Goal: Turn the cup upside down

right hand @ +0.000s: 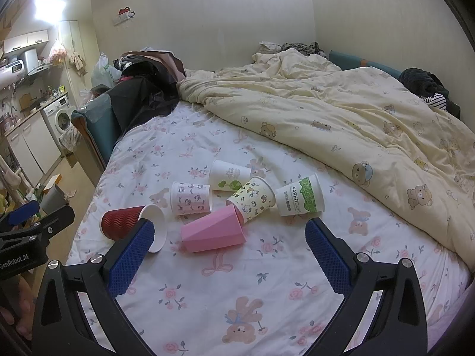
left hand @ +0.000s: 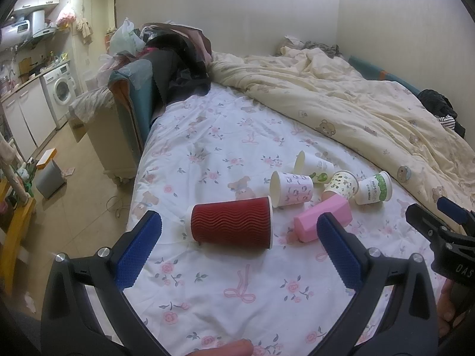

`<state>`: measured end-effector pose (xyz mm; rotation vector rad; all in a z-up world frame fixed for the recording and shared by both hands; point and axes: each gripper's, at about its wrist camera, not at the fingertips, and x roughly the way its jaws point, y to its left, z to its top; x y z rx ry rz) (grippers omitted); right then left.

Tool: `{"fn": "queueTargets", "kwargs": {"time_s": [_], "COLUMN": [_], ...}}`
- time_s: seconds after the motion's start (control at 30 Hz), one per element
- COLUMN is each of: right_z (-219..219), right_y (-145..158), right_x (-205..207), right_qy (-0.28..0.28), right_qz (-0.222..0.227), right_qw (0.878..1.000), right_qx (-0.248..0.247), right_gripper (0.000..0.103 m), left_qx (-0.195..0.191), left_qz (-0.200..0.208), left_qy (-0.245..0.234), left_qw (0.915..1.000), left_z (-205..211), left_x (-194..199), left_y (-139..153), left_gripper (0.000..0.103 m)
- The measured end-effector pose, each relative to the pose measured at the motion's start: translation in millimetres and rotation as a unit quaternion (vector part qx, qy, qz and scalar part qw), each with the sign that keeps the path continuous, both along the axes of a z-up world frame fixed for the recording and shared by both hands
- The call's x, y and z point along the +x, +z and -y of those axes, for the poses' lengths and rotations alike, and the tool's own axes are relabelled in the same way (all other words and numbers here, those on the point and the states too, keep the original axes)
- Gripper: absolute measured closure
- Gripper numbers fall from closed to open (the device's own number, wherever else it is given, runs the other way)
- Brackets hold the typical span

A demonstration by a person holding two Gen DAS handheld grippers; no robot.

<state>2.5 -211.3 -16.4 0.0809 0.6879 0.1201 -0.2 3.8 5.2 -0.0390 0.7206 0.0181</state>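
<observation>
Several cups lie on their sides on the flowered bed sheet (left hand: 225, 136). A red ribbed cup (left hand: 233, 222) lies nearest, right in front of my open, empty left gripper (left hand: 237, 234); it also shows in the right wrist view (right hand: 121, 222). A pink faceted cup (left hand: 322, 219) (right hand: 212, 233) lies to its right. My right gripper (right hand: 231, 237) is open and empty, hovering just before the pink cup. Behind lie a cartoon-print cup (right hand: 191, 198), a white cup with green leaves (right hand: 228, 175), a yellow animal-print cup (right hand: 252, 197) and a "PAPERCUPS" cup (right hand: 299, 195).
A rumpled cream bear-print duvet (right hand: 341, 112) covers the bed's right and back. Dark clothes (right hand: 142, 92) pile at the back left over a teal bed end. The bed's left edge drops to a floor with a grey bin (left hand: 49, 179) and a washing machine (left hand: 61, 92).
</observation>
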Motion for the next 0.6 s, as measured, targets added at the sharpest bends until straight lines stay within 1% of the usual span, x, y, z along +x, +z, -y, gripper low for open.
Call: {"fn": "queueTargets", "kwargs": {"time_s": [0.27, 0.6], "right_z": [-0.2, -3.2], "right_y": [4.2, 1.0], "right_x": [-1.7, -0.3], "right_qy": [-0.001, 0.0], "right_qz": [0.003, 0.003], "right_qw": [1.0, 1.0], "right_qx": [0.0, 0.002], "right_gripper": [0.0, 0.0], "left_qx": [0.001, 0.001], "left_qz": [0.0, 0.001], "left_qy": [-0.001, 0.0], "left_qw": [1.0, 1.0], "left_z": [0.8, 0.8], "left_x": [-0.9, -1.2], "left_y": [0.2, -0.1], "left_gripper": [0.0, 0.0]}}
